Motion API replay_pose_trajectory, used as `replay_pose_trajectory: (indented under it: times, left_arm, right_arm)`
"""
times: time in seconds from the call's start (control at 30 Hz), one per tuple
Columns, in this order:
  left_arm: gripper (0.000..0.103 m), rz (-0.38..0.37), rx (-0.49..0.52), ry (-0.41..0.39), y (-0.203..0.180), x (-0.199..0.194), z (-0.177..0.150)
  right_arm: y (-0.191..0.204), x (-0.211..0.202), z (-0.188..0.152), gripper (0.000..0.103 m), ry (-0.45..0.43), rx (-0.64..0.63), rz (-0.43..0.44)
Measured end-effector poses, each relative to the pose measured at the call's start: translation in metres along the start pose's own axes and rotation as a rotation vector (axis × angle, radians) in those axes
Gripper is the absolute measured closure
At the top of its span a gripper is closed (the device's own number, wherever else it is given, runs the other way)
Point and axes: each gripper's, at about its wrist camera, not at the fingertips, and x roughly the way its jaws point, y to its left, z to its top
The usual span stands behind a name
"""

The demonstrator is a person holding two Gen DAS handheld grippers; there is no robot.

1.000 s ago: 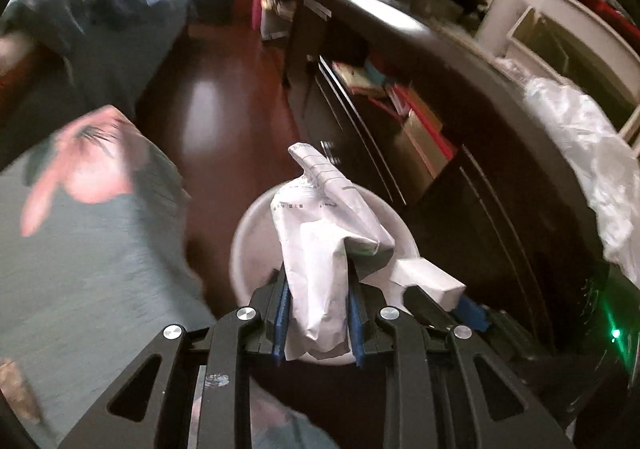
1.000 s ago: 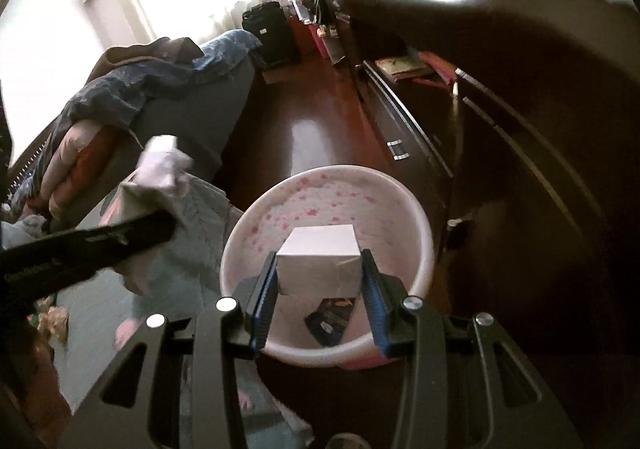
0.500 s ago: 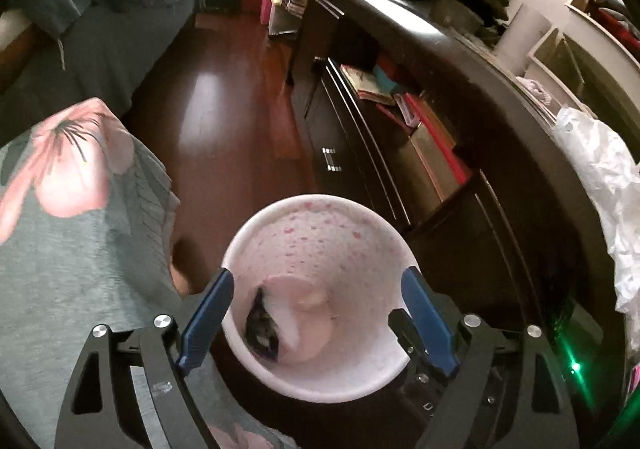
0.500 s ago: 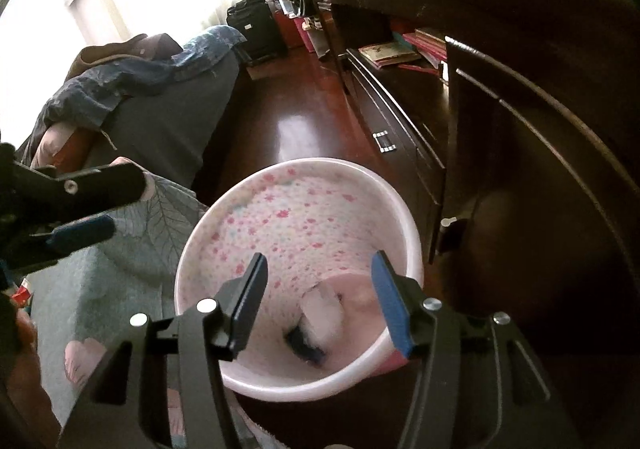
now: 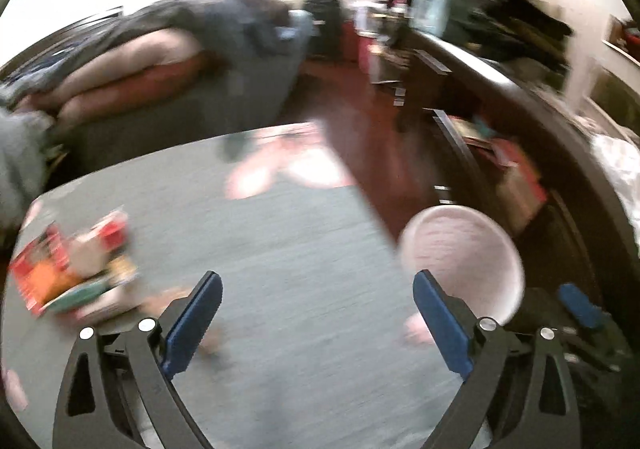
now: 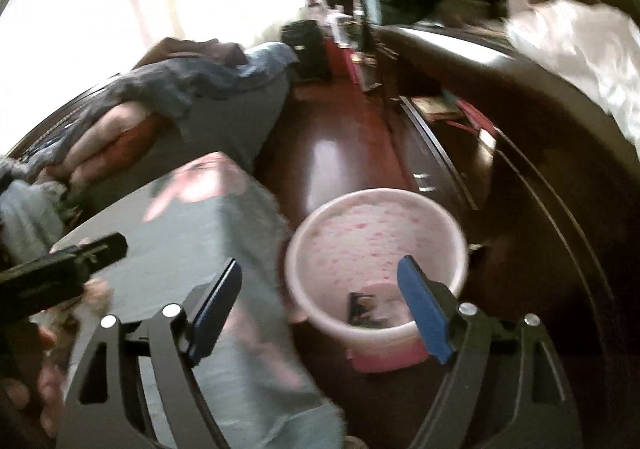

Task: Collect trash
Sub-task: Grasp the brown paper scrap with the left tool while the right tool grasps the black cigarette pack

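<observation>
A pink speckled trash bin [image 6: 376,249] stands on the dark floor beside a grey cloth-covered table [image 6: 208,249]; dropped trash [image 6: 372,309] lies inside it. It also shows at the right of the left wrist view [image 5: 460,261]. My left gripper [image 5: 316,313] is open and empty over the grey cloth [image 5: 280,269]. A blurred pile of red, orange and white trash [image 5: 72,273] lies on the cloth to its left. My right gripper [image 6: 320,305] is open and empty above the bin's near edge. The left gripper's body [image 6: 60,273] shows at the left of the right wrist view.
A dark cabinet with drawers and books [image 6: 500,177] runs along the right. A sofa with heaped clothes [image 5: 160,65] lies behind the table. White plastic [image 6: 572,49] sits on the cabinet top. Dark wood floor [image 6: 344,145] runs between sofa and cabinet.
Both grippers opened and dropped their loads, crumpled paper and a white box, into the bin. The left gripper has since swung left over the cloth; the right has pulled back slightly.
</observation>
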Motion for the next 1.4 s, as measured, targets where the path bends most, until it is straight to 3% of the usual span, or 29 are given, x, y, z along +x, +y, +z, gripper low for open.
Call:
replay_pose_trajectory:
  times: [0.23, 0.5, 0.53, 0.57, 0.6, 0.63, 0.73, 0.87, 1.03, 1.2, 1.27, 1.4]
  left_arm:
    - [0.008, 0.061, -0.133, 0.057, 0.057, 0.015, -0.021]
    - [0.033, 0.063, -0.165, 0.122, 0.065, 0.051, -0.028]
    - [0.037, 0.068, -0.16, 0.106, 0.066, 0.05, -0.028]
    - [0.051, 0.079, -0.148, 0.105, 0.065, 0.051, -0.028]
    - [0.073, 0.096, -0.134, 0.098, 0.065, 0.05, -0.027]
    - [0.081, 0.088, -0.13, 0.096, 0.066, 0.05, -0.026]
    - [0.083, 0.036, -0.159, 0.083, 0.078, 0.041, -0.024]
    - [0.083, 0.034, -0.181, -0.002, 0.1, -0.001, -0.025]
    - [0.083, 0.148, -0.228, -0.097, 0.154, -0.051, -0.036]
    - [0.083, 0.212, -0.331, -0.1, 0.214, -0.074, -0.058]
    - [0.083, 0.235, -0.363, -0.102, 0.232, -0.081, -0.067]
    - [0.083, 0.276, -0.408, -0.112, 0.263, -0.095, -0.082]
  right_arm:
    - [0.053, -0.025, -0.003, 0.019, -0.011, -0.089, 0.076]
    - [0.081, -0.04, -0.005, 0.019, -0.014, -0.135, 0.113]
    - [0.084, -0.04, -0.006, 0.019, -0.013, -0.141, 0.117]
    - [0.087, -0.04, -0.006, 0.019, -0.011, -0.146, 0.12]
    - [0.09, -0.039, -0.005, 0.019, -0.009, -0.149, 0.122]
    - [0.094, -0.038, -0.005, 0.019, -0.008, -0.154, 0.124]
    - [0.105, -0.035, -0.005, 0.019, 0.005, -0.167, 0.122]
    - [0.124, -0.027, -0.01, 0.019, 0.038, -0.184, 0.138]
    - [0.172, -0.009, -0.026, 0.019, 0.113, -0.248, 0.202]
    - [0.236, 0.016, -0.055, 0.019, 0.222, -0.338, 0.272]
    - [0.255, 0.024, -0.064, 0.014, 0.259, -0.348, 0.299]
    - [0.287, 0.036, -0.084, 0.012, 0.322, -0.364, 0.31]
